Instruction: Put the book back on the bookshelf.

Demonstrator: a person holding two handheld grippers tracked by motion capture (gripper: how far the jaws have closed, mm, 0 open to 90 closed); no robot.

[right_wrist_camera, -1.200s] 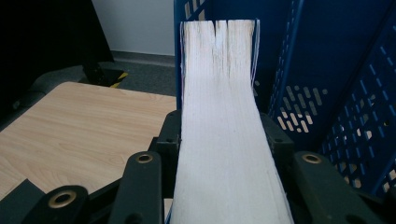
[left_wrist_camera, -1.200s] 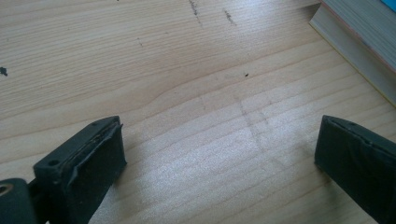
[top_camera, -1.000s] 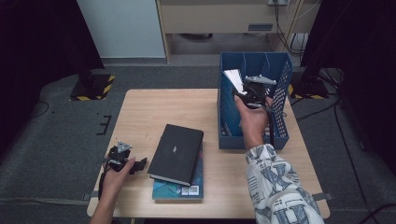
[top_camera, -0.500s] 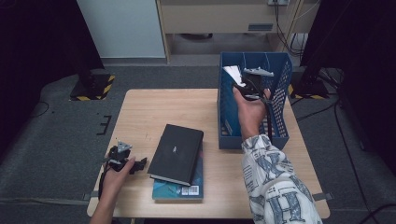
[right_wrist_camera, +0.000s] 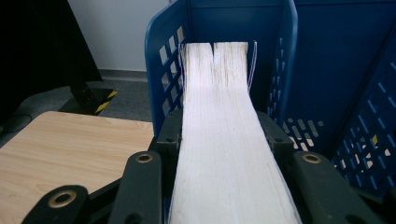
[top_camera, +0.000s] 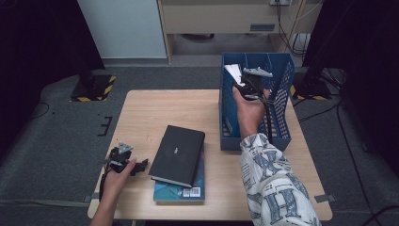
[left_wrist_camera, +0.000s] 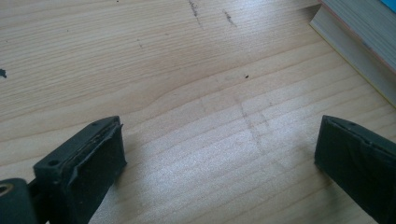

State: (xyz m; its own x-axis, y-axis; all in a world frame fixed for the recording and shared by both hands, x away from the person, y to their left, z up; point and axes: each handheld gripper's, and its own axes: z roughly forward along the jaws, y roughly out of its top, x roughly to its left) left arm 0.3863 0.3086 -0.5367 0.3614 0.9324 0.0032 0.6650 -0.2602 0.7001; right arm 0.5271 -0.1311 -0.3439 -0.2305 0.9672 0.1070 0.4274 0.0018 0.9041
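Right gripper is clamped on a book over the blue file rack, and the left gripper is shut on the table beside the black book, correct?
Not quite: the left gripper is open, its jaws wide apart over bare table, as the left gripper view shows. The right gripper is clamped on the book over the blue file rack.

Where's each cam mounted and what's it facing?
High view: above the person's side, looking forward and down on the table; both forearms and tongs show.
Left gripper view: on the left tongs, facing the tabletop; open jaws show.
Right gripper view: on the right tongs, facing into the blue rack; jaws clamp a book.
Shared: rack and book also show in the high view.
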